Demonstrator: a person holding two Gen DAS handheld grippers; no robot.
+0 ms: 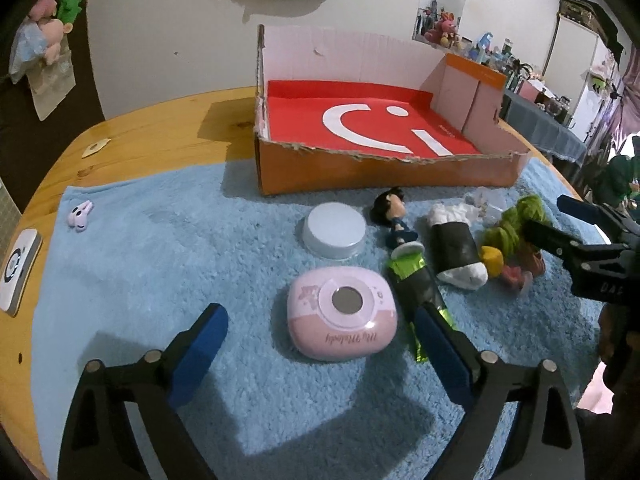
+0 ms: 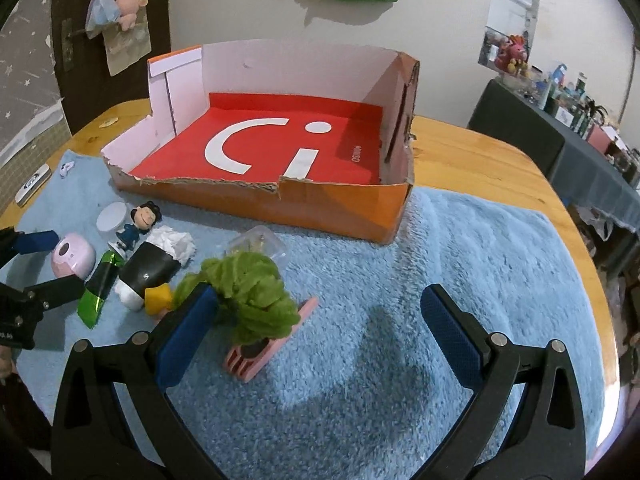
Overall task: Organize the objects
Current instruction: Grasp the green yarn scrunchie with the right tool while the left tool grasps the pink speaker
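A cut-down cardboard box [image 1: 384, 168] with a red floor stands at the back of a blue towel [image 1: 160, 264]; it also shows in the right wrist view [image 2: 280, 200]. My left gripper [image 1: 322, 320] is open, its jaws either side of a pink round-cornered case [image 1: 342, 314]. Beside the case lie a green-and-black tube [image 1: 420, 292], a black-and-white roll [image 1: 456, 248], a dark-haired figurine [image 1: 394, 216] and a pale blue lid [image 1: 334, 230]. My right gripper [image 2: 320, 304] is open over a green plush plant in a pink pot [image 2: 256, 312], its left finger touching the foliage.
A yellow block [image 2: 158, 300] and a clear plastic capsule [image 2: 260, 246] lie near the plant. A small pink clip [image 1: 80, 216] sits at the towel's left. A white device [image 1: 18, 266] and a tag [image 1: 94, 148] lie on the wooden table [image 1: 160, 128].
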